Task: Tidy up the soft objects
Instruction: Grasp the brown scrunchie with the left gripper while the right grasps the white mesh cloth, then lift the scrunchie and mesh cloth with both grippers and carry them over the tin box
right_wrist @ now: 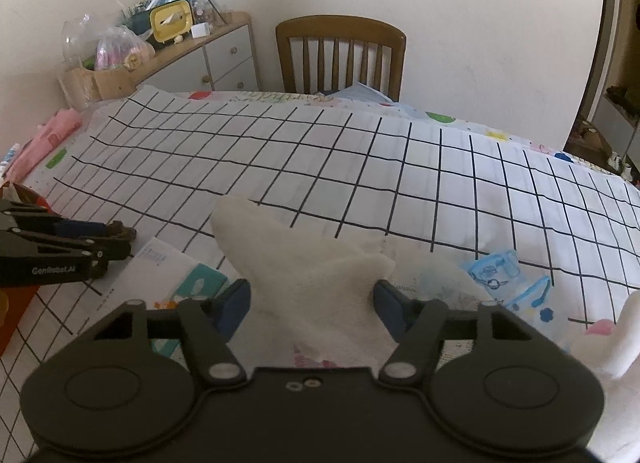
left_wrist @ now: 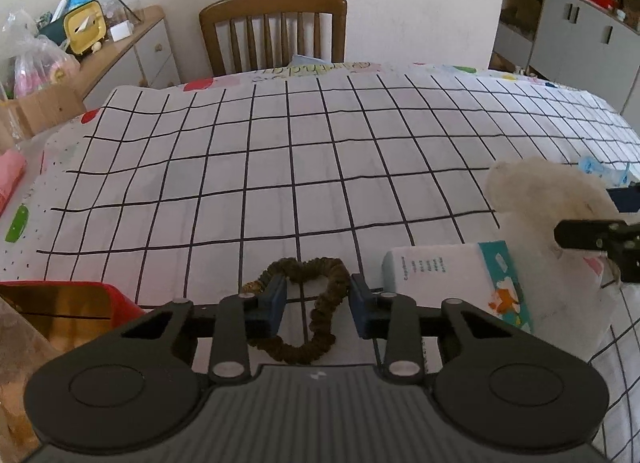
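A brown scrunchie (left_wrist: 316, 303) lies on the grid tablecloth (left_wrist: 280, 167) at the near edge. My left gripper (left_wrist: 318, 299) is open, its blue pads either side of the scrunchie. A white fluffy towel (right_wrist: 304, 263) stands up between the open fingers of my right gripper (right_wrist: 312, 303); whether the pads press it is unclear. The towel also shows in the left wrist view (left_wrist: 548, 199) with the right gripper's fingers (left_wrist: 592, 235) over it. The left gripper (right_wrist: 116, 239) shows at the left of the right wrist view, over the scrunchie (right_wrist: 124, 230).
A tissue pack (left_wrist: 460, 283) lies between the two grippers. A red box (left_wrist: 80, 303) is at the near left. A blue-printed wipes pack (right_wrist: 504, 279) lies right of the towel. A pink cloth (right_wrist: 48, 139) is at the far left edge. A wooden chair (left_wrist: 276, 31) stands behind the table.
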